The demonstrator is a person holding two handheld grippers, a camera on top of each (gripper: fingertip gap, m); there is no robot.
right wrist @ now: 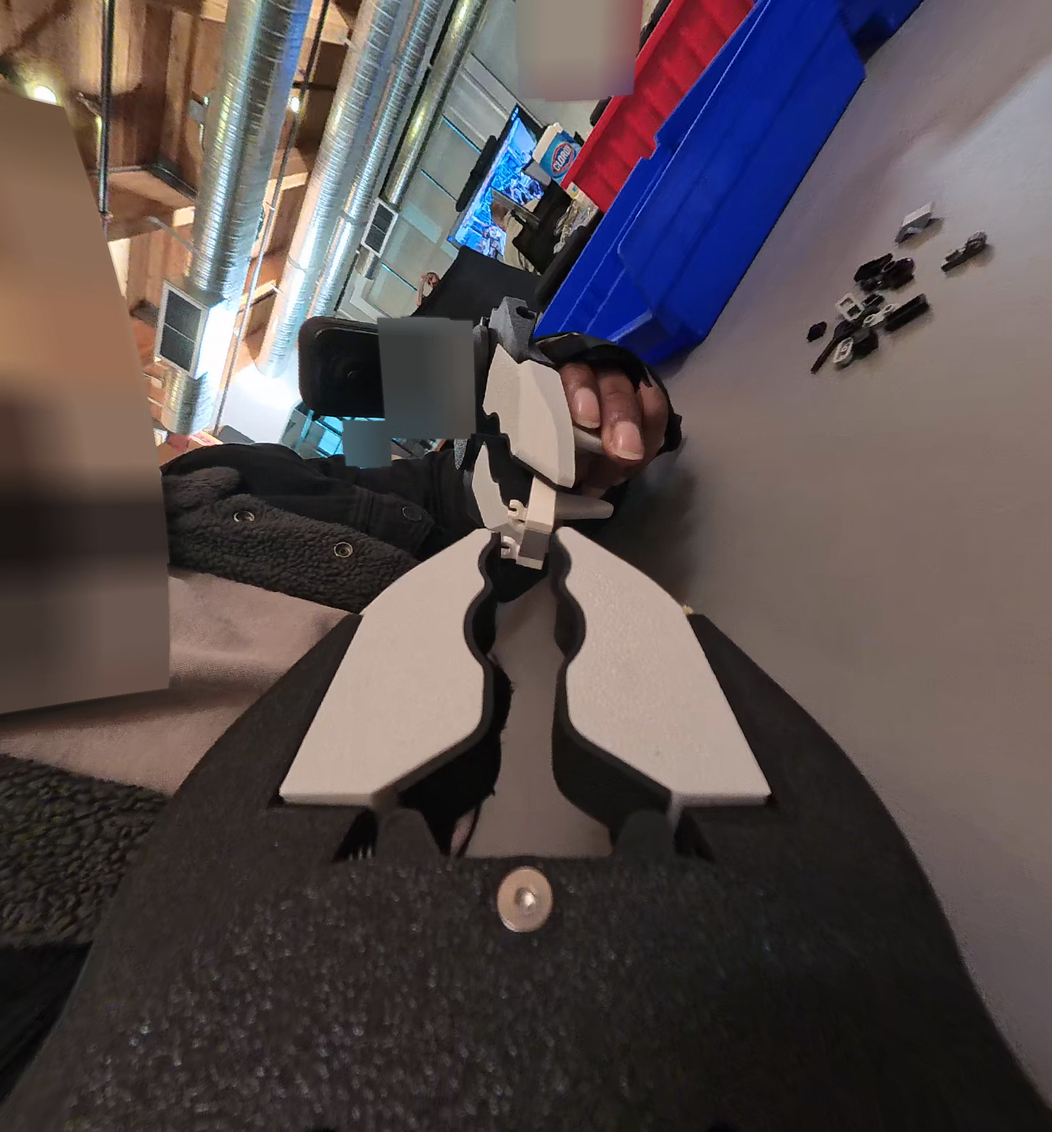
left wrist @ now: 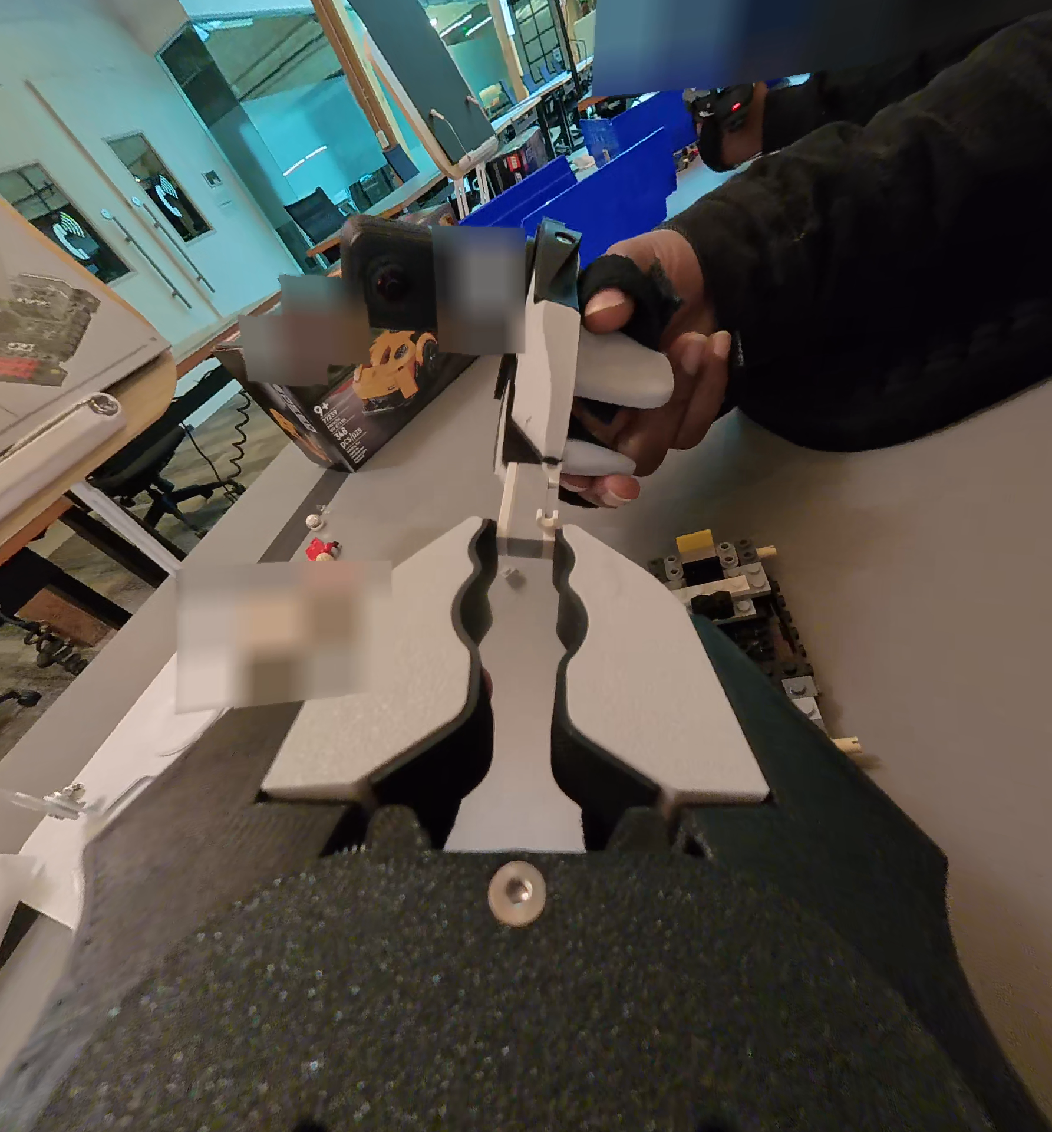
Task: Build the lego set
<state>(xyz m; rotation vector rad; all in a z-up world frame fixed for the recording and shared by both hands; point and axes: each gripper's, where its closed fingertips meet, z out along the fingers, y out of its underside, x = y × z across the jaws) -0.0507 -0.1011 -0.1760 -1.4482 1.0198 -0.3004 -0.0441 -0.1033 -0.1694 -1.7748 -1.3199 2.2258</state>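
In the left wrist view my left gripper (left wrist: 524, 539) has its jaws nearly together on the lower end of a small white lego piece (left wrist: 526, 547) with a dark grey band. My right gripper (left wrist: 529, 490), held in a gloved hand, comes down onto the same piece from above. In the right wrist view my right gripper (right wrist: 520, 545) is closed on the white lego piece (right wrist: 534, 539), which has small clips, and the left gripper (right wrist: 514, 490) meets it from the far side. The half-built dark grey and black car chassis (left wrist: 737, 603) lies on the grey table just right of my left gripper.
A lego box (left wrist: 376, 392) with a yellow car stands behind. A small red piece (left wrist: 321, 549) and a tiny grey piece (left wrist: 514, 579) lie on the table. Loose black pieces (right wrist: 866, 312) lie at right. Blue bins (right wrist: 695, 214) and a red bin (right wrist: 652, 104) line the far edge. Both grippers' tips are close together, under 4 cm apart.
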